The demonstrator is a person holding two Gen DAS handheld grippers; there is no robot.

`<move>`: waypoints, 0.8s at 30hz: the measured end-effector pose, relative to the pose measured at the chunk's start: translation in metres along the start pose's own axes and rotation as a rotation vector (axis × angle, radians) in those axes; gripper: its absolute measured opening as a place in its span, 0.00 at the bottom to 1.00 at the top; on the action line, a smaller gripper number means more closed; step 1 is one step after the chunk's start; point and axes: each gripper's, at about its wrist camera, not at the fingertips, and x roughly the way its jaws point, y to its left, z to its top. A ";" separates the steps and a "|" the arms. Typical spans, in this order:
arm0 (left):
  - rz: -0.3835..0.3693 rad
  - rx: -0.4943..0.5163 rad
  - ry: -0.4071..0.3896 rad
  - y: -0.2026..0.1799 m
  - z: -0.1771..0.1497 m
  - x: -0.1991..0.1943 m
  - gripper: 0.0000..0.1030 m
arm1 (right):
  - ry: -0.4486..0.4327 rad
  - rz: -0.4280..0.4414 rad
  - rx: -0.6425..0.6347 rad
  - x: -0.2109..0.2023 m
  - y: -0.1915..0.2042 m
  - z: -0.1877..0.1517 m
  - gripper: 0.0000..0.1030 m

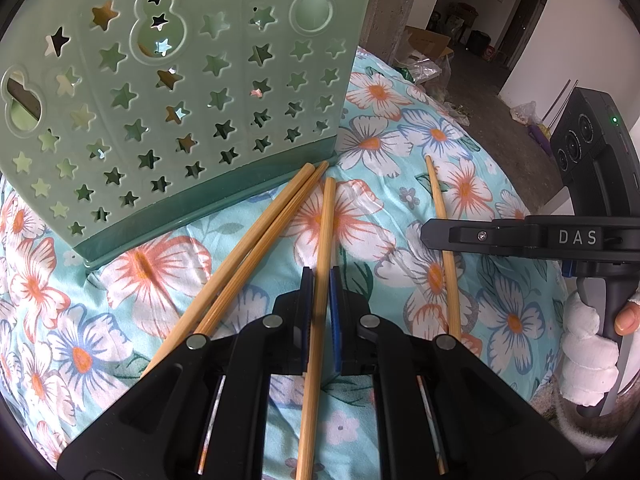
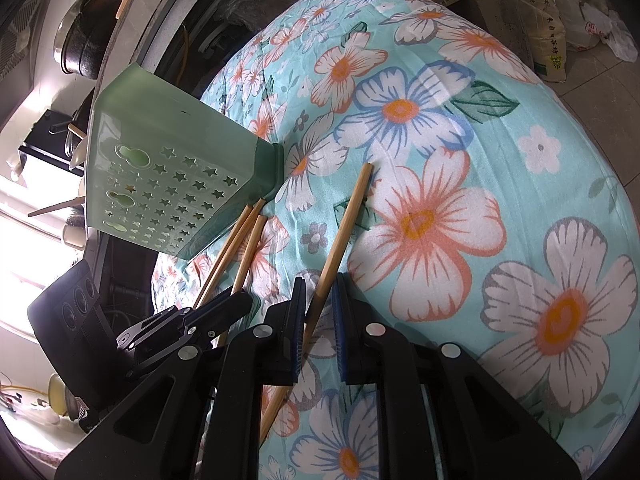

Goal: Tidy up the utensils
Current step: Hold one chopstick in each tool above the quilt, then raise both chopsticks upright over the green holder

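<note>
Floral cloth [image 1: 372, 92] covers surface; cluttered room, cardboard box [image 1: 430, 42] behind.

Floral cloth [image 1: 400, 128], cardboard box [image 1: 428, 42] — black pot [image 2: 86, 36]

Only thing I can properly read is "DAS" in white letters on the black arm of the right gripper [image 1: 436, 236], off to the right of the green holder [image 1: 180, 92]. There's a sack [image 2: 550, 46] way past the holder in the right wrist view with dark printed characters down its side (too small to make out).
</note>
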 end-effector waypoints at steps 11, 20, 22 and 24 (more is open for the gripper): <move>0.003 0.013 0.002 -0.002 0.003 0.003 0.07 | -0.007 0.013 0.011 0.000 -0.001 0.000 0.13; -0.005 0.040 -0.033 -0.013 0.007 -0.011 0.05 | -0.046 0.044 0.001 -0.018 0.007 -0.002 0.11; -0.011 0.044 -0.056 -0.015 0.008 -0.020 0.05 | -0.063 0.047 -0.012 -0.025 0.012 -0.002 0.10; -0.016 0.041 -0.075 -0.015 0.009 -0.029 0.05 | -0.082 0.048 -0.027 -0.032 0.018 -0.003 0.10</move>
